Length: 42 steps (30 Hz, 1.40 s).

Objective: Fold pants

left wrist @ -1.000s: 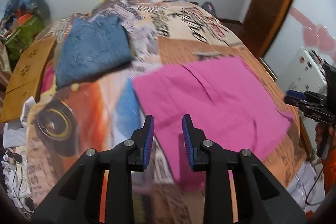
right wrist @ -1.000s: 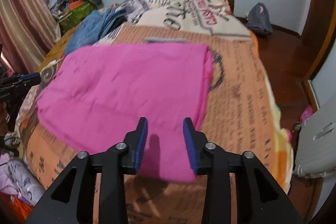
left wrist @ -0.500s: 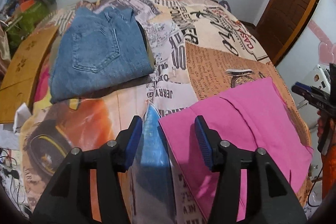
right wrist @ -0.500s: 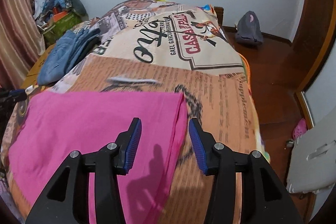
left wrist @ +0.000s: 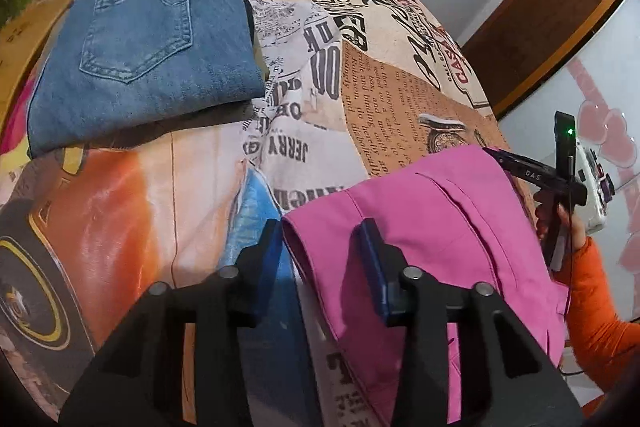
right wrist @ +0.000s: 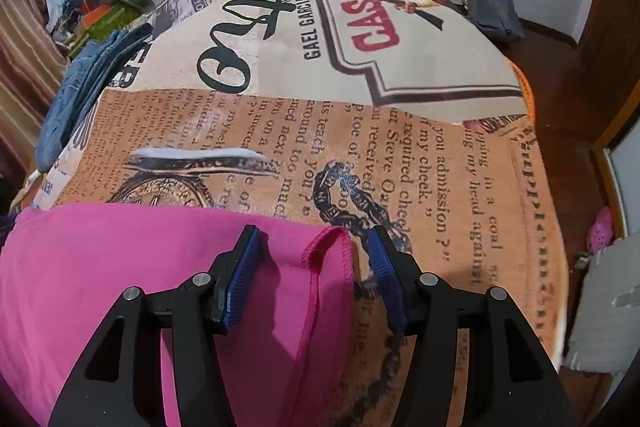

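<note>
You have brought both open grippers, left gripper (left wrist: 320, 247) and right gripper (right wrist: 314, 251), down to straddle the 2 far corners of the pink cotton pants (left wrist: 440, 227); neither grips yet, so pinch next.

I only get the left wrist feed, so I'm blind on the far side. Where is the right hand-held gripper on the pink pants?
Observer: The right hand-held gripper straddles the hemmed corner of the pink pants.
Operator: Open or shut?
Observer: Open. One finger sits over pink cloth, the other over the bedspread.
Operator: Anything past that corner?
Observer: Only printed bedspread, then a dark bag on the floor by the wall.
</note>
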Each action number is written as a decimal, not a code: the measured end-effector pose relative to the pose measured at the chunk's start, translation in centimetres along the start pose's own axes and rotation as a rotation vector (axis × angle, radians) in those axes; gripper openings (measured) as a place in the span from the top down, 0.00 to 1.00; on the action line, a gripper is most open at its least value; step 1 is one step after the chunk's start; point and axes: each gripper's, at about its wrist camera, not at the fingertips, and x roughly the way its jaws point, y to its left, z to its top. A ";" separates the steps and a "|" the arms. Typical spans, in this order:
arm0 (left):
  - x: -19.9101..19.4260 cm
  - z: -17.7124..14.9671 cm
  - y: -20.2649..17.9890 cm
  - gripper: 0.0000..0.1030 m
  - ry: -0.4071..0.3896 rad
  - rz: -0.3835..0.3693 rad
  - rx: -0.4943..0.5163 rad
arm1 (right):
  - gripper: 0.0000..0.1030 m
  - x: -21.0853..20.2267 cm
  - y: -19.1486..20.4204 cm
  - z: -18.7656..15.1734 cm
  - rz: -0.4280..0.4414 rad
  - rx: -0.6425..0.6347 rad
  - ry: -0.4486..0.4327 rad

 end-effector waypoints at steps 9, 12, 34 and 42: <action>-0.8 -0.2 -1.0 0.90 -0.051 0.111 0.074 | 0.96 -0.7 1.1 0.5 -0.031 -0.073 -0.059; -1.0 0.0 -1.3 0.92 -0.068 0.164 0.095 | 0.97 -1.3 1.0 0.6 -0.051 -0.084 -0.081; -6.4 -3.1 -2.4 0.61 -0.078 0.146 0.043 | 0.57 -7.9 4.8 0.2 -0.057 -0.135 -0.133; -8.7 -7.2 -3.6 0.52 -0.079 0.090 0.015 | 0.57 -13.3 10.3 -2.8 -0.007 -0.229 -0.223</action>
